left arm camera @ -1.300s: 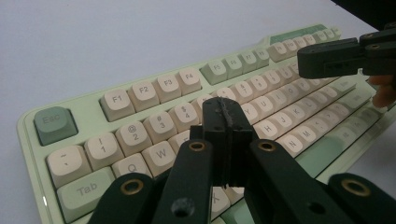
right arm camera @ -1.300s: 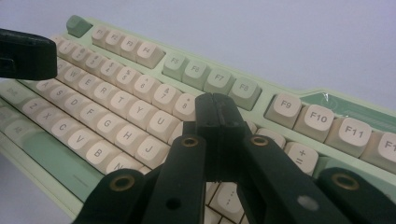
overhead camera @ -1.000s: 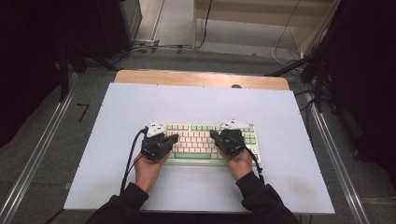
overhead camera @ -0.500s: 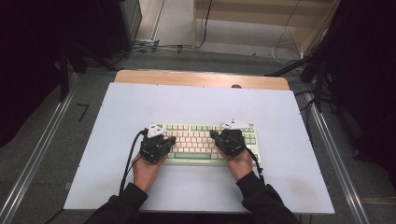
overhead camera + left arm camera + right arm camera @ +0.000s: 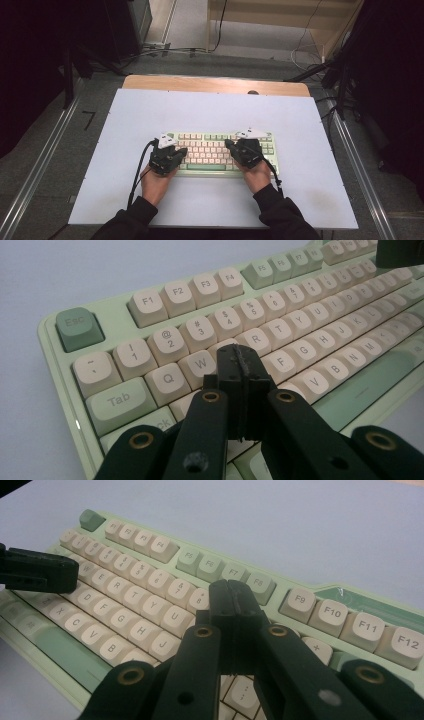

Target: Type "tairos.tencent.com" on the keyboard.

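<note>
Both arms come in side by side, with dark sleeves. The left gripper (image 5: 173,151) sits over the left end of the keyboard (image 5: 210,150), jaws pressed tight together. The right gripper (image 5: 235,148) sits over its right half, jaws tight together too.

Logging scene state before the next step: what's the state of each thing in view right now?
Pale green keyboard with cream keycaps: flat on the table, all keycaps on, nothing gripping it.
Left tool: jaws shut, empty, tip over the letter rows near W and E.
Right tool: jaws shut, empty, tip over the right half of the keys.
White table: bears the keyboard.
</note>
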The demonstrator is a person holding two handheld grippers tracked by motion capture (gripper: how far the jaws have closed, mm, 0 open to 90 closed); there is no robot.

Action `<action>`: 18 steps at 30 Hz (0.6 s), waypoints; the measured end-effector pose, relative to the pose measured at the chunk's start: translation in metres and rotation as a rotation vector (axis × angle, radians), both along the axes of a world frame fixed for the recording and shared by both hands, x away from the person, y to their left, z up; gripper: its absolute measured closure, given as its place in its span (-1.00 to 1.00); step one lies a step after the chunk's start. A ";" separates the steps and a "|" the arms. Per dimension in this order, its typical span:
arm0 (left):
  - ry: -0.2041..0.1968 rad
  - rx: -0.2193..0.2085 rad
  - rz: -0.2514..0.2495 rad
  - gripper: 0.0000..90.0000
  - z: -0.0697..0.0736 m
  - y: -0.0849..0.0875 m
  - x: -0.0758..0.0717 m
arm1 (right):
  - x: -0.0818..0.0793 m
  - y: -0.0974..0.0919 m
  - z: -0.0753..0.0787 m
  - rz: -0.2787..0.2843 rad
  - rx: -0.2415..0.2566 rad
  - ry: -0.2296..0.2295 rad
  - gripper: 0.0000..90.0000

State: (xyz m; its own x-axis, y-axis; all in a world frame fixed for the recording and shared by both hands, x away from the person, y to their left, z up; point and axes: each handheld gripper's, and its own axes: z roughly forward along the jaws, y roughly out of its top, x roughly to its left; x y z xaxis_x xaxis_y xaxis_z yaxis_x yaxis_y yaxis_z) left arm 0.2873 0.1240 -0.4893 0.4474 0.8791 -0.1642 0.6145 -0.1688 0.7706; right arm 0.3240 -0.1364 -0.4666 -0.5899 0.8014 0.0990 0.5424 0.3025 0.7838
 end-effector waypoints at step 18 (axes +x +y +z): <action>-0.001 0.004 0.001 1.00 0.000 0.001 0.000 | 0.000 0.000 0.001 -0.001 -0.001 -0.001 0.94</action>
State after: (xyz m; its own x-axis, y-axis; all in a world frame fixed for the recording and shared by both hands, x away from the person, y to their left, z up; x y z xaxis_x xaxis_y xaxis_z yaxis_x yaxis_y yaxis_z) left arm 0.2874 0.1245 -0.4895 0.4471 0.8801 -0.1602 0.6138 -0.1715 0.7706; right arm 0.3240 -0.1369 -0.4658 -0.5894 0.8019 0.0978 0.5417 0.3025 0.7842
